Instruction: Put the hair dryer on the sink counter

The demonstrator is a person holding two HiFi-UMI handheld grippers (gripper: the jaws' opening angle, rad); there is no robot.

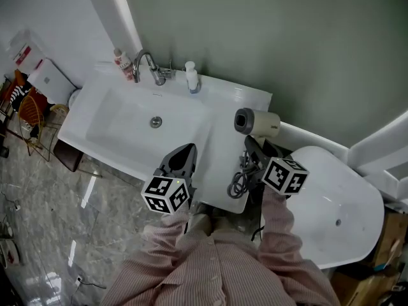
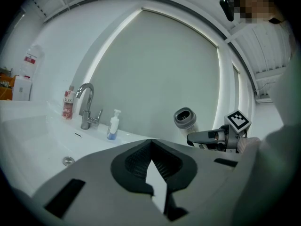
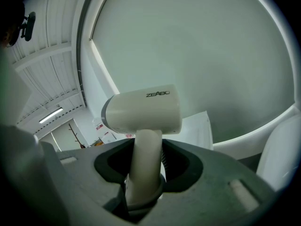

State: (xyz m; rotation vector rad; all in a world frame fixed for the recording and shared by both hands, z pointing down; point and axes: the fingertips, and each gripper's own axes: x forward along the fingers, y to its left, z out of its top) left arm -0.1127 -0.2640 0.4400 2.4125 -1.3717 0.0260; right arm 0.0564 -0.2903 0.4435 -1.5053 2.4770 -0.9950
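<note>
The cream hair dryer [image 1: 257, 122] hangs over the right end of the white sink counter [image 1: 220, 129], nozzle toward the basin. My right gripper [image 1: 255, 146] is shut on its handle, which stands upright between the jaws [image 3: 143, 109]. Its dark cord [image 1: 240, 180] lies coiled at the counter's front right corner. My left gripper [image 1: 187, 150] hovers over the counter's front edge, shut and holding nothing. In the left gripper view the hair dryer [image 2: 185, 119] and right gripper [image 2: 207, 138] show at the right.
A chrome faucet [image 1: 148, 65], a pink bottle [image 1: 124, 63] and a white pump bottle [image 1: 192, 77] stand along the back of the sink. The basin [image 1: 127, 126] fills the counter's left. A white bathtub [image 1: 338, 203] lies to the right, marble floor to the left.
</note>
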